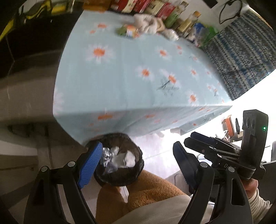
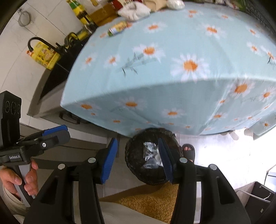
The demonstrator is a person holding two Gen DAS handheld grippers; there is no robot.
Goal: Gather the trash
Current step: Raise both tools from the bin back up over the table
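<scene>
A small bin lined with a black bag (image 1: 117, 180) (image 2: 136, 165) stands on the floor at the table's front edge, with crumpled foil and plastic trash (image 1: 120, 157) (image 2: 149, 151) inside. My left gripper (image 1: 136, 165) hangs above it, open and empty. My right gripper (image 2: 138, 161) is also over the bin, open with nothing between its blue pads (image 2: 109, 162). Each gripper shows in the other's view: the right gripper (image 1: 185, 140) and the left gripper (image 2: 67, 131). On the daisy tablecloth (image 1: 129, 69) (image 2: 163, 43) lie a green and orange can (image 1: 128, 31) (image 2: 119, 28) and a white crumpled wad (image 1: 146, 22) (image 2: 134, 10).
Boxes and bottles (image 1: 155, 6) line the table's far edge. A yellow oil jug (image 2: 44, 55) stands on a dark counter to the left. A person's slippered foot (image 2: 188, 149) is beside the bin, with fuzzy orange-brown legs (image 1: 151, 189) below. A black crate (image 2: 258, 194) sits on the floor at right.
</scene>
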